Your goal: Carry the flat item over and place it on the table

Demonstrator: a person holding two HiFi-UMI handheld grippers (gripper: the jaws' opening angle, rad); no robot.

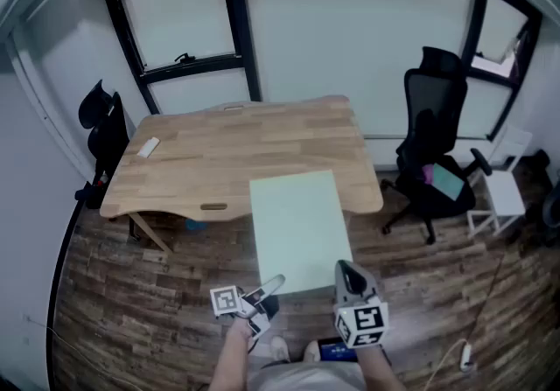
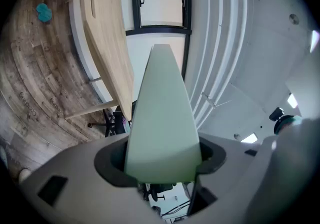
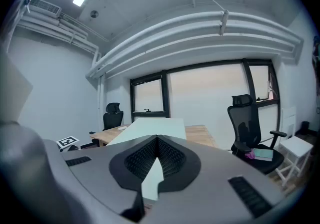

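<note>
I carry a pale green flat board (image 1: pixel 297 227) level in the air, its far end over the near edge of the wooden table (image 1: pixel 219 153). My left gripper (image 1: pixel 267 291) is shut on the board's near left corner. My right gripper (image 1: pixel 348 275) is shut on the near right corner. In the left gripper view, which is rolled sideways, the board (image 2: pixel 162 118) runs out from between the jaws of the left gripper (image 2: pixel 162 170) toward the table (image 2: pixel 107 42). In the right gripper view the board (image 3: pixel 150 130) shows edge-on between the closed pads of the right gripper (image 3: pixel 152 178).
A small white item (image 1: pixel 149 147) lies on the table's far left. A black office chair (image 1: pixel 437 144) and a white stool (image 1: pixel 503 192) stand to the right, another black chair (image 1: pixel 103 122) to the left. Windows line the wall behind. A cable crosses the wood floor (image 1: pixel 464 350).
</note>
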